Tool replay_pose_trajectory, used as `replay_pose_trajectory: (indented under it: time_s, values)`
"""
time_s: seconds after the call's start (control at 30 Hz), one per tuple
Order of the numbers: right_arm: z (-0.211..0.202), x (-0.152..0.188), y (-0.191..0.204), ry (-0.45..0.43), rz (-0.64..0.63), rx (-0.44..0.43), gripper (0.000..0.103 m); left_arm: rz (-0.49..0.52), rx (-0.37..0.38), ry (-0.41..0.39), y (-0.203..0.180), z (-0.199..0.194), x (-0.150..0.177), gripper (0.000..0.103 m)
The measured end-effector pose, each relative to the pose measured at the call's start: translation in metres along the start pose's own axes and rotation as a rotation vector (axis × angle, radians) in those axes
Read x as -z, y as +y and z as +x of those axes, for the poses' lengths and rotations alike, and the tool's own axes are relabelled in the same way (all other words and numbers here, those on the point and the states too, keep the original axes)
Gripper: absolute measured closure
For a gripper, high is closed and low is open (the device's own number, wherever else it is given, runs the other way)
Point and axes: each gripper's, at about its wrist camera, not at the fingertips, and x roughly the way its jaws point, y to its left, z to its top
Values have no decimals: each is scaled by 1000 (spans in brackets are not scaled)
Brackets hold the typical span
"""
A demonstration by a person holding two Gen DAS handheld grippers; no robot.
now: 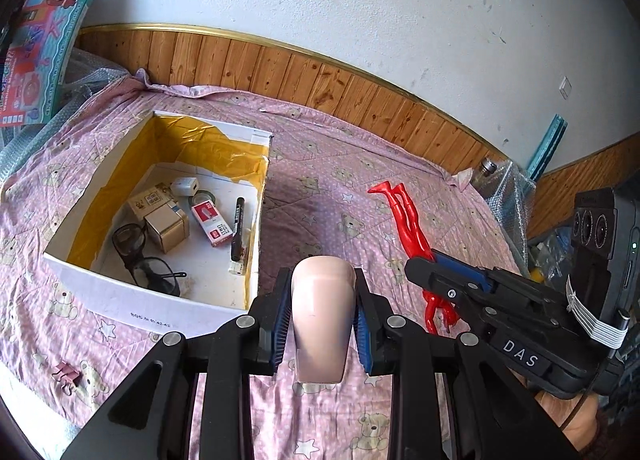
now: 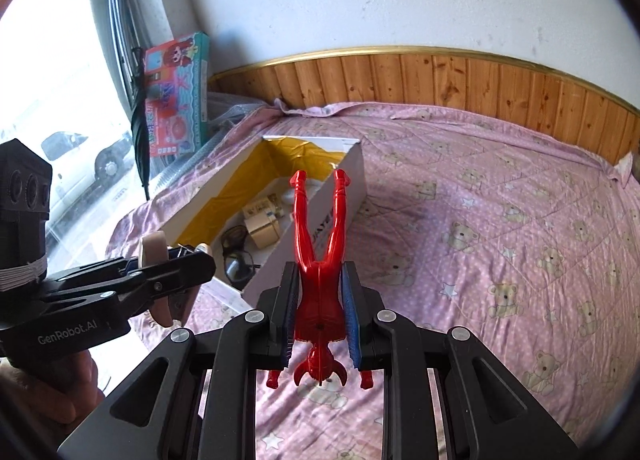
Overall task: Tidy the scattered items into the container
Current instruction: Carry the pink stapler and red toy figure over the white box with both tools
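Note:
My left gripper [image 1: 323, 280] is shut on a pale beige roll of tape [image 1: 322, 324] and holds it above the pink bedspread, just right of the box's near corner. The container is a white cardboard box [image 1: 120, 296] with yellow lining; in it lie glasses [image 1: 140, 256], small cartons, a red-and-white packet and a black marker [image 1: 239, 228]. My right gripper [image 2: 320, 276] is shut on a red plastic figure [image 2: 320, 244], legs pointing forward, off the bed and right of the box [image 2: 352, 164]. From the right wrist, the left gripper [image 2: 200, 260] shows with the roll [image 2: 154, 246]. A pink binder clip [image 1: 66, 374] lies loose on the bedspread.
A colourful toy carton [image 1: 40, 48] leans at the far left by bubble wrap. Wooden panelling [image 1: 320, 80] backs the bed. A metal bottle top [image 1: 488, 168] sits at the right edge. A black umbrella [image 2: 140, 128] stands by the window. The right gripper [image 1: 424, 272] hangs close beside the left.

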Motion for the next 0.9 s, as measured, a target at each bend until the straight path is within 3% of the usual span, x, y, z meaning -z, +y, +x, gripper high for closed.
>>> replay_pose_trajectory:
  time_s: [0.47,0.9]
  values:
    - [36,-61,53,0,-91,-143,81,-115,-63,-98,66,-30,-36,74]
    - [94,-104,51,52,-125,-172,81,-179,-62,-30,89,9,-53,74]
